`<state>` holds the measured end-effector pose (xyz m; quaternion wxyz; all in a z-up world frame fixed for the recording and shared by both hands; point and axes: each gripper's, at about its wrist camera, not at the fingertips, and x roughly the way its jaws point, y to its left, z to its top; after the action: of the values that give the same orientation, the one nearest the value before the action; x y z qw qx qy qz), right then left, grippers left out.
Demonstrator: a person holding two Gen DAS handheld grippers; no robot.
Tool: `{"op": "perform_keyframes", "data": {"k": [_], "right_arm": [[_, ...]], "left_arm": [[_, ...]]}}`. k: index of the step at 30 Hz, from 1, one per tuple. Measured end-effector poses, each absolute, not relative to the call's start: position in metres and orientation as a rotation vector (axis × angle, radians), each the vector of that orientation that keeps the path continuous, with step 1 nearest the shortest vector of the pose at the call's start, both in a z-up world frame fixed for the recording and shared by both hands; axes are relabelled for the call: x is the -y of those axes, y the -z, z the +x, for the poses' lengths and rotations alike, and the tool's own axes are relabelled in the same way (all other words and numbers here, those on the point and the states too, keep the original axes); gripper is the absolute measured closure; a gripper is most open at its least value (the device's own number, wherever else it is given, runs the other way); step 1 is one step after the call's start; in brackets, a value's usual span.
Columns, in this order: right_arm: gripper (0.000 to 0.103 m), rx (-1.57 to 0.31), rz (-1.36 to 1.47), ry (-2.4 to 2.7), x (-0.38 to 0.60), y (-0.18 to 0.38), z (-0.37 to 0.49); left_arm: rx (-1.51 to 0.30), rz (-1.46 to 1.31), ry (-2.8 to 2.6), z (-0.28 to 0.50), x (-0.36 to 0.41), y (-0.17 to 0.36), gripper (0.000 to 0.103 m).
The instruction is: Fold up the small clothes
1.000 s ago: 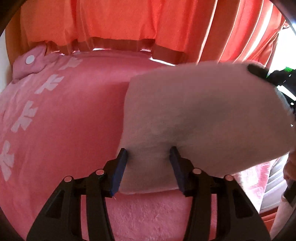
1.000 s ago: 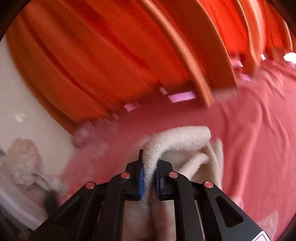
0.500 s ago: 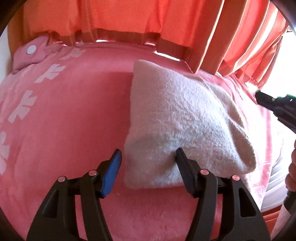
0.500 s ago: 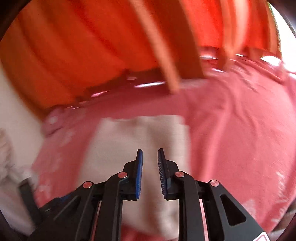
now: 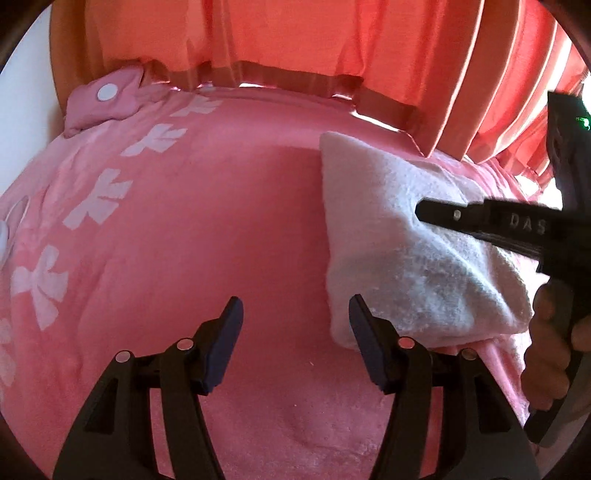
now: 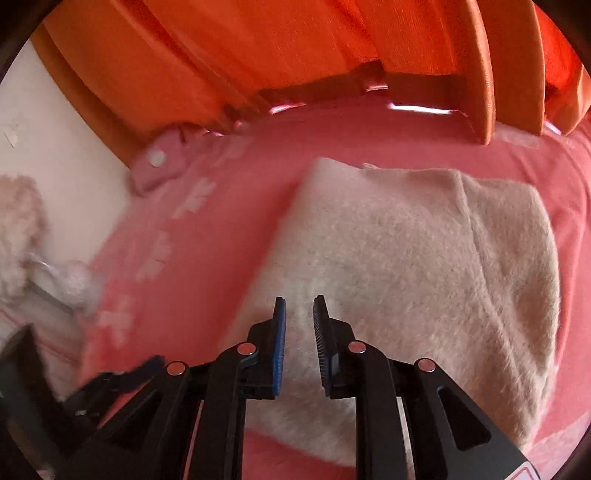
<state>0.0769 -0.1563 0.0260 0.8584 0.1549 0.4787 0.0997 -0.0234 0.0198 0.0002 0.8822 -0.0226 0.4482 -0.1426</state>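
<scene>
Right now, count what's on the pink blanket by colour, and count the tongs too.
Cream: 1, the folded fluffy garment
Pink: 1, the pillow with a white dot
Black tongs: 2, left tongs and right tongs, both open and holding nothing
Total: 4

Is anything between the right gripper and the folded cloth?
Nothing visible. The right gripper hangs open directly over the folded cream cloth on the pink blanket, with only air between them.

Pink bow-print blanket (image 5: 155,229) — orange curtains (image 5: 295,33) behind, pink pillow (image 5: 103,99) at corner.
</scene>
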Motion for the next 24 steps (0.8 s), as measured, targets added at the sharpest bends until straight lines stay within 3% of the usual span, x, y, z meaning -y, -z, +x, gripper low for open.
{"op": "perform_keyframes", "data": {"k": [2, 5, 6, 9, 10, 18, 24], "right_arm": [[0.089, -1.016, 0.288, -0.209, 0.153, -0.006, 0.082], [0.087, -0.986, 0.396, -0.206, 0.171, -0.026, 0.067], [0.084, -0.959, 0.426, -0.185, 0.18, -0.036, 0.056], [0.054, -0.872, 0.435, -0.041, 0.213, -0.052, 0.016], [0.051, -0.857, 0.435, 0.007, 0.221, -0.053, 0.004], [0.048, -0.954, 0.6, 0.107, 0.275, -0.008, -0.042], [0.047, -0.977, 0.574, 0.032, 0.263, -0.01, -0.034]], "left_arm": [[-0.944, -0.049, 0.301, -0.022, -0.017, 0.003, 0.046], [-0.945, -0.03, 0.311, -0.025, -0.01, 0.002, 0.045], [-0.943, -0.021, 0.308, -0.027, -0.009, 0.001, 0.045], [-0.942, -0.019, 0.327, -0.029, -0.007, 0.0, 0.045], [-0.942, -0.014, 0.325, -0.03, -0.006, 0.001, 0.045], [-0.951, -0.002, 0.329, -0.034, 0.003, 0.004, 0.045], [-0.952, 0.01, 0.334, -0.041, 0.011, 0.0, 0.044]]}}
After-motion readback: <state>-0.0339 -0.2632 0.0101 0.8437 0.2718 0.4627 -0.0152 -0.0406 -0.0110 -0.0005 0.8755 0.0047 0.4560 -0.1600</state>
